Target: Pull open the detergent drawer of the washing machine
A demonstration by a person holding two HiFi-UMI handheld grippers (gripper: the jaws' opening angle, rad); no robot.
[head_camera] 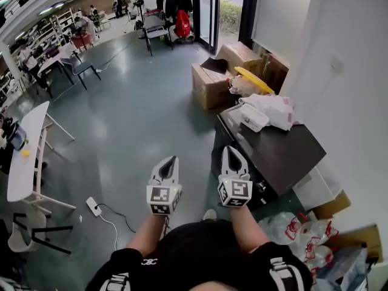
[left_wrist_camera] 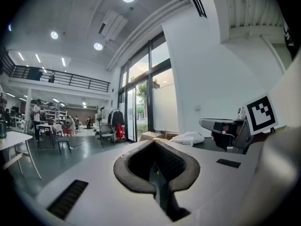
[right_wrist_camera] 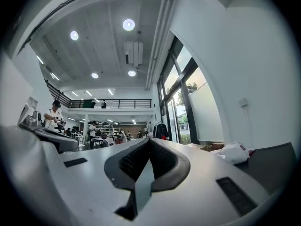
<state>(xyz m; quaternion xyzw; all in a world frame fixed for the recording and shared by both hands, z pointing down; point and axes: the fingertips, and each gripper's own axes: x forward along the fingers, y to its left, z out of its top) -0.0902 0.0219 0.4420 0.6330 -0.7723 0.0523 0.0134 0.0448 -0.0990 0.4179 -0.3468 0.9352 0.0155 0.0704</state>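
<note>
No washing machine or detergent drawer can be made out in any view. My left gripper [head_camera: 171, 160] and right gripper [head_camera: 233, 151] are held side by side at chest height over the grey floor, both pointing forward. In the left gripper view the left gripper [left_wrist_camera: 155, 143] has its jaws closed together with nothing between them. The right gripper [right_wrist_camera: 148, 141] looks the same in its own view, shut and empty. Each sees the other at its side: the right gripper [left_wrist_camera: 226, 126] and the left gripper [right_wrist_camera: 52, 138].
A dark-topped low cabinet [head_camera: 285, 153] stands just right of the right gripper, with white bags [head_camera: 273, 111] on its far end. Cardboard boxes [head_camera: 212, 80] lie beyond it. Plastic bags [head_camera: 303, 235] are at the lower right, a white table [head_camera: 24, 156] and a power strip [head_camera: 94, 207] at the left.
</note>
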